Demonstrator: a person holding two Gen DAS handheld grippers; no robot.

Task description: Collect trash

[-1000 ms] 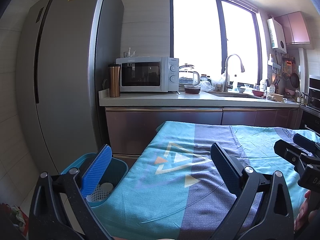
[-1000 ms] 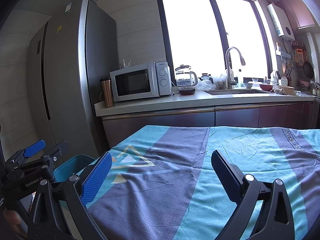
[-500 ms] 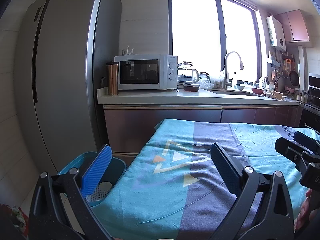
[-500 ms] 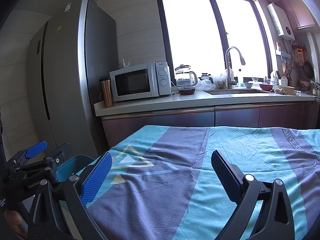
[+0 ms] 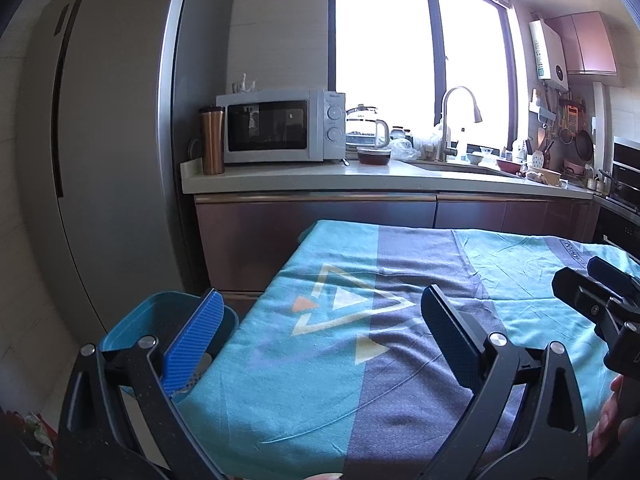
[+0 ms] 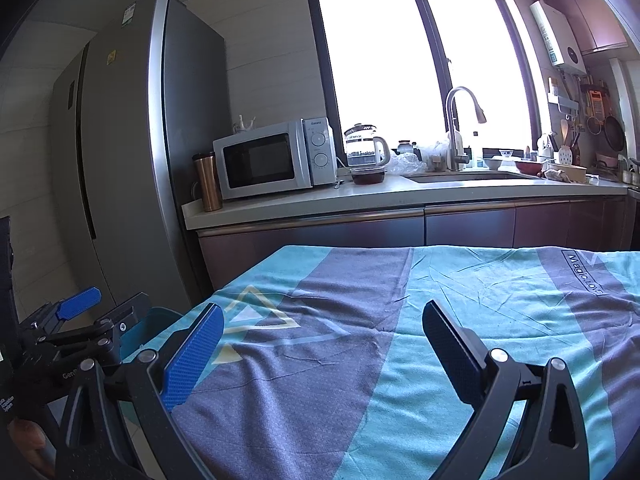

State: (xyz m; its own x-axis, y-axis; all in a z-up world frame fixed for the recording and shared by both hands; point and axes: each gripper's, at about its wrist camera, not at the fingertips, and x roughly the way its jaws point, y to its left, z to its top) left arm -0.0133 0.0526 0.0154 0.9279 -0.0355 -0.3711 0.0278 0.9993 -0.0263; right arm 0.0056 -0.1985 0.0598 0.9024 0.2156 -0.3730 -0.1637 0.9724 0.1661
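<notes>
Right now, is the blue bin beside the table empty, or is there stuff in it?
Not empty. In the left wrist view the blue bin stands open beside the tablecloth, with pale items at its bottom, partly hidden by the left gripper; what they are, cannot tell.

A: Cloth on the surface: turquoise and slate-purple bands, with cream and orange triangle outlines.
B: Bin: teal; something white, perhaps mesh, shows inside.
A: Claw pads: blue, finely textured, on black frames.
B: Tumbler: copper. Microwave: white.
</notes>
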